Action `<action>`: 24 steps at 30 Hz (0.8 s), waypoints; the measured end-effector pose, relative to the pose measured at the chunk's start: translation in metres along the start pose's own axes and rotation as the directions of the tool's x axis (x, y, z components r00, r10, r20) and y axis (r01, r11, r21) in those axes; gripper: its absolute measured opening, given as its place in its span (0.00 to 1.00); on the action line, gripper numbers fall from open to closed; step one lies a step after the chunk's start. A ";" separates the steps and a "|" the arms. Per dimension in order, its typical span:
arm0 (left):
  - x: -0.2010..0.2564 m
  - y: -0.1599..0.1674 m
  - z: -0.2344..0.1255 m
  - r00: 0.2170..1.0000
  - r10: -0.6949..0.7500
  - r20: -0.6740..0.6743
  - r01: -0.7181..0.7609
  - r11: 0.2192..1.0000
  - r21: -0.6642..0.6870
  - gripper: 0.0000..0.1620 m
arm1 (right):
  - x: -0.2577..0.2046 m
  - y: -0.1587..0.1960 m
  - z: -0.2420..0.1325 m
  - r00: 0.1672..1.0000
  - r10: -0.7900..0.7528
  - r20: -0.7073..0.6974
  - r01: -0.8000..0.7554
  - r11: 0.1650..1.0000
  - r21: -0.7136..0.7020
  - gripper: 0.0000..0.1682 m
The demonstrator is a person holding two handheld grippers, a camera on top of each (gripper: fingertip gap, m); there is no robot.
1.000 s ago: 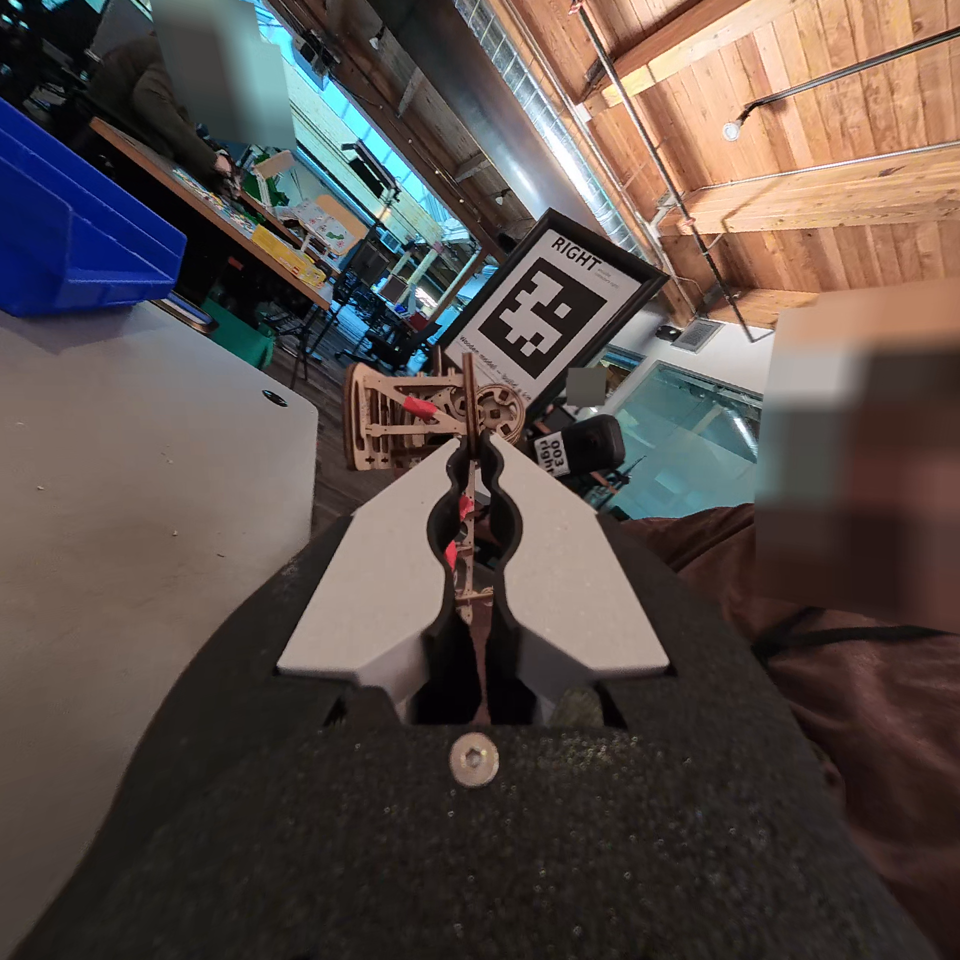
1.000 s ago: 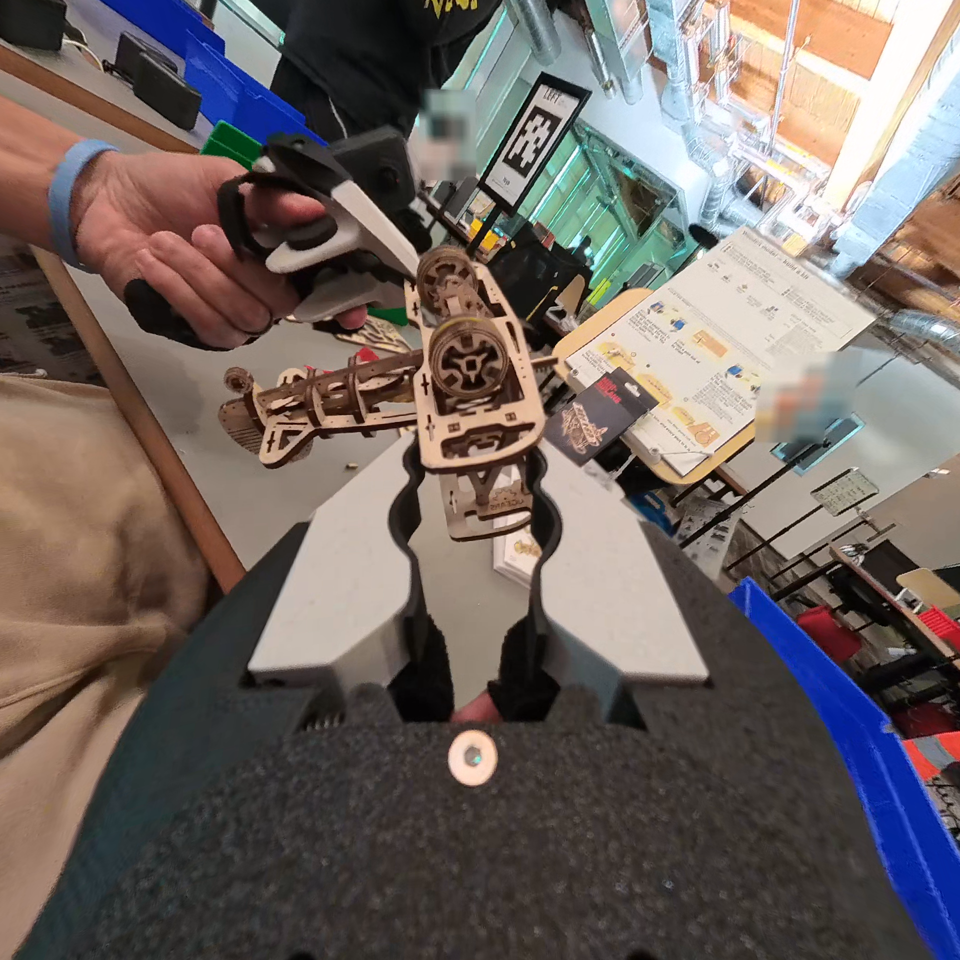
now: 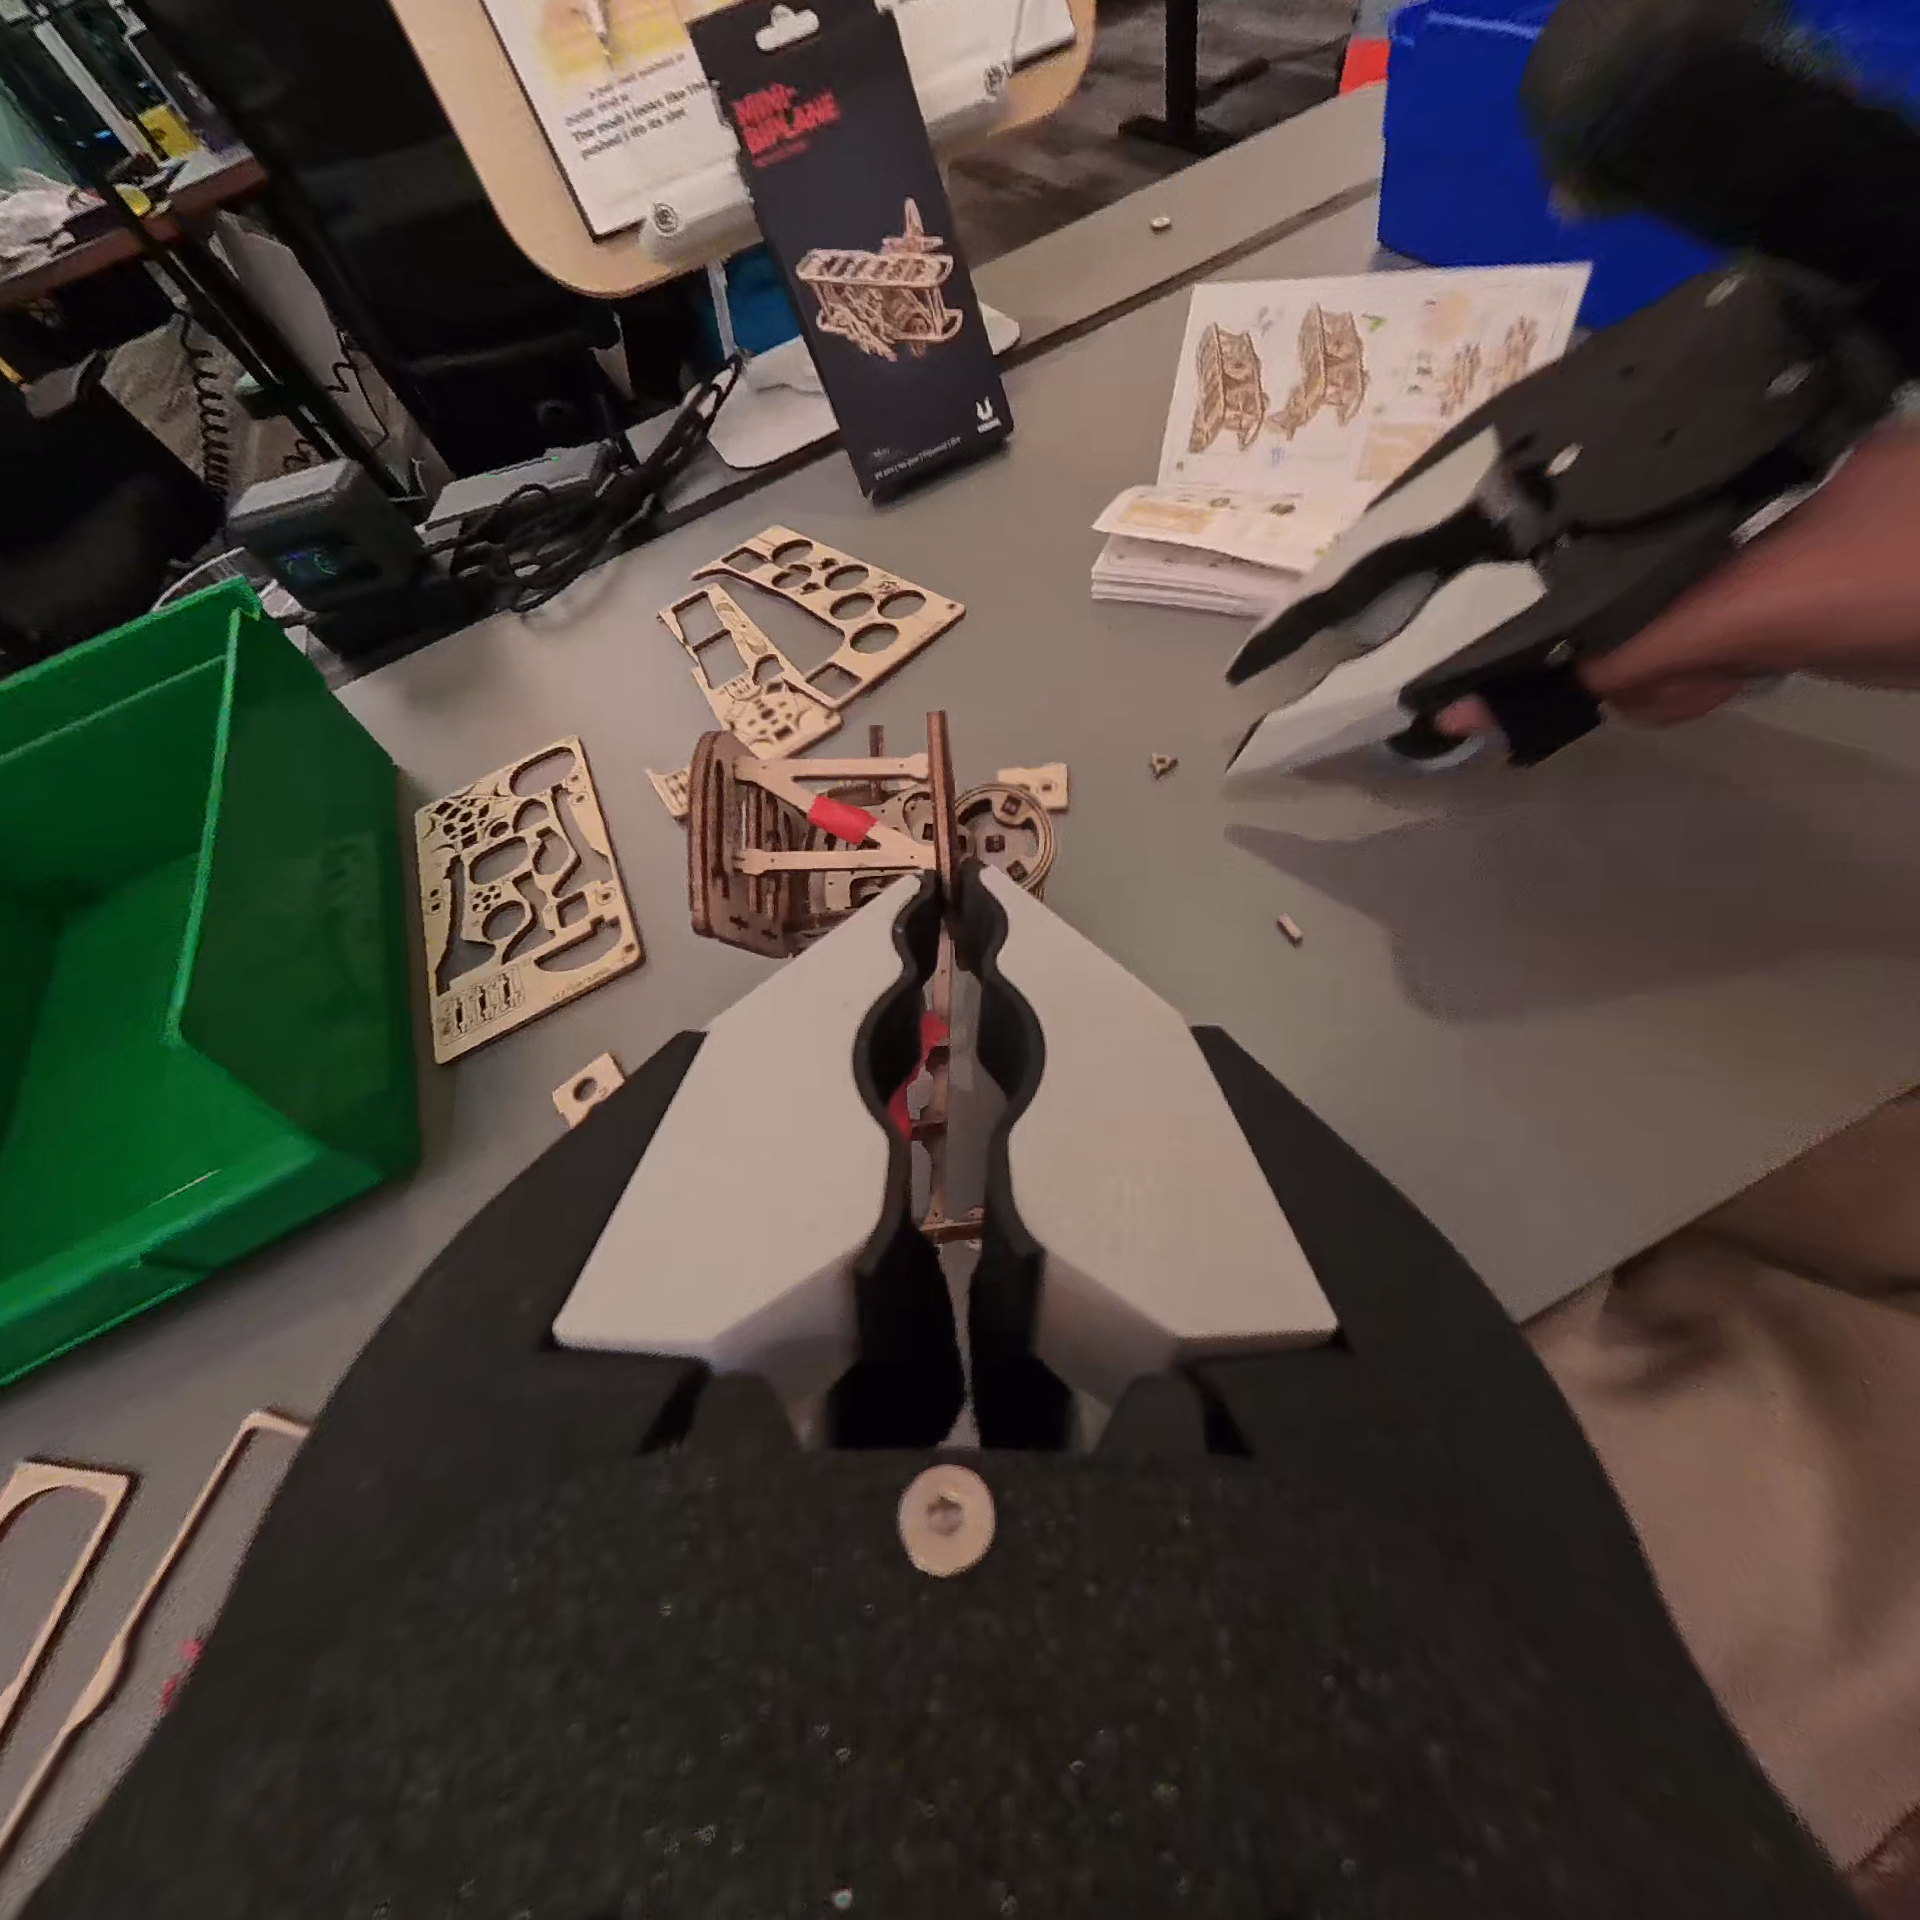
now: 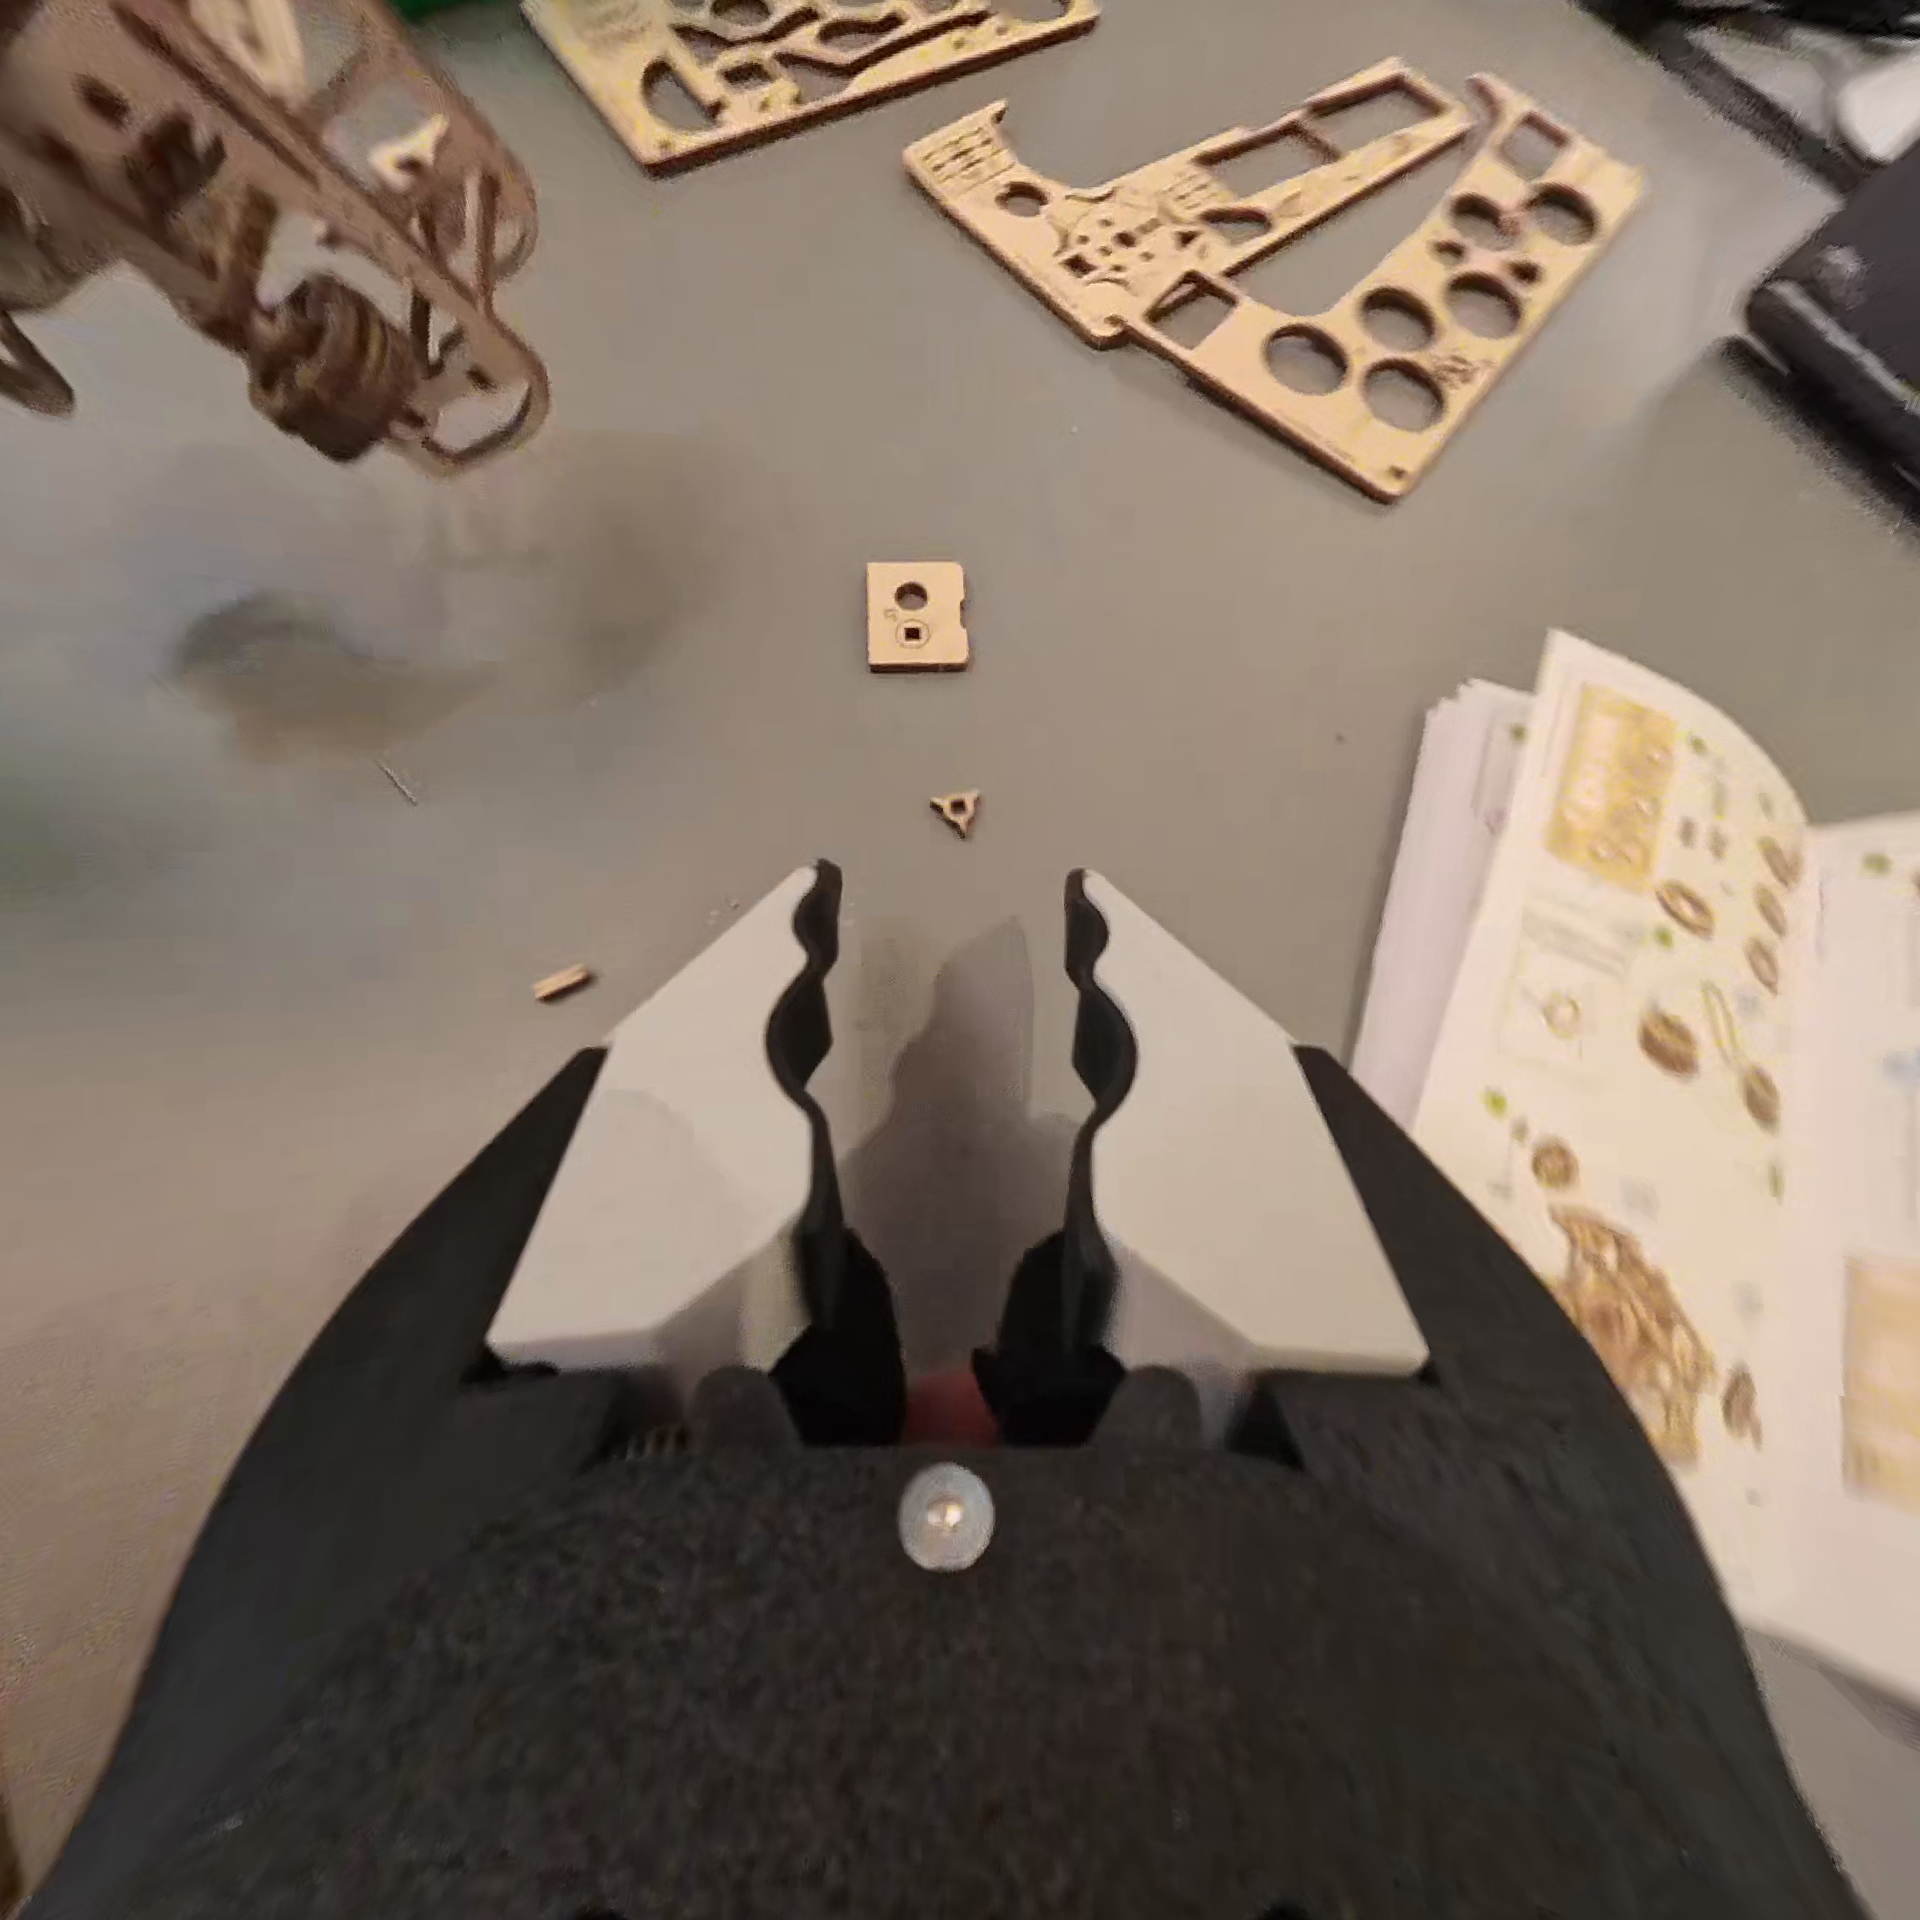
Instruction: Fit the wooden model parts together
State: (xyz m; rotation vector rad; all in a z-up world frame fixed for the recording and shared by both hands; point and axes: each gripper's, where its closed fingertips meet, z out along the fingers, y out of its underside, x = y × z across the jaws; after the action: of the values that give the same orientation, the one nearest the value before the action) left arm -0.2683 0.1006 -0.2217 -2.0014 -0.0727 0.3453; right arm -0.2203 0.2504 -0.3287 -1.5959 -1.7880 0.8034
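Observation:
My left gripper (image 3: 943, 883) is shut on the wooden biplane model (image 3: 831, 842), pinching a thin upright wooden panel, and holds it above the grey table (image 3: 1507, 987). The model also shows blurred at the top left of the right wrist view (image 4: 343, 260). My right gripper (image 4: 951, 883) is open and empty, pointing down at the table; it shows at the right of the left wrist view (image 3: 1247, 717). A small square wooden part with two holes (image 4: 917, 618) lies just ahead of it, with a tiny triangular piece (image 4: 956, 812) nearer and a small peg (image 4: 562, 981) to its left.
Punched-out wooden sheets (image 3: 810, 634) (image 3: 520, 894) (image 4: 1278, 249) lie on the table. A green bin (image 3: 177, 987) stands at the left, a black model box (image 3: 873, 239) at the back, an open instruction booklet (image 4: 1642, 1091) at the right, a blue bin (image 3: 1475, 156) at the far right. About 20 centimetres separates my left fingertips from my right. To the small peg (image 4: 562, 981): right tips about 6 centimetres, left tips about 15 centimetres. Look for it in the left wrist view (image 3: 1292, 928) too.
Both grippers have swung down from facing the room to facing the table. My right gripper has let go of the model and opened; my left gripper still holds it.

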 end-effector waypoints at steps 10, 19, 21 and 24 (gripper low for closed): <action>-0.011 0.007 0.011 0.986 -0.149 -0.074 0.151 0.988 0.019 0.00 | -0.007 0.000 0.032 0.986 -0.102 0.129 0.110 0.993 -0.050 0.09; -0.009 0.019 0.018 0.985 -0.152 -0.085 0.151 0.988 -0.020 0.00 | -0.025 -0.029 0.020 0.976 -0.217 0.036 0.216 0.976 0.041 0.02; -0.011 0.019 0.018 0.985 -0.153 -0.082 0.152 0.988 -0.018 0.00 | -0.051 -0.061 0.002 0.957 -0.286 0.038 0.282 0.954 0.100 0.02; -0.013 0.020 0.018 0.986 -0.149 -0.074 0.148 0.989 -0.022 0.00 | -0.099 -0.102 -0.017 0.899 -0.436 0.035 0.427 0.892 0.146 0.02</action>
State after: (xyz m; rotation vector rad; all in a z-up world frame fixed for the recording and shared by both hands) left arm -0.2878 0.1047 -0.2441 -2.0099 -0.1768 0.1743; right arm -0.2624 0.1431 -0.2434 -1.0348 -1.9887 0.7489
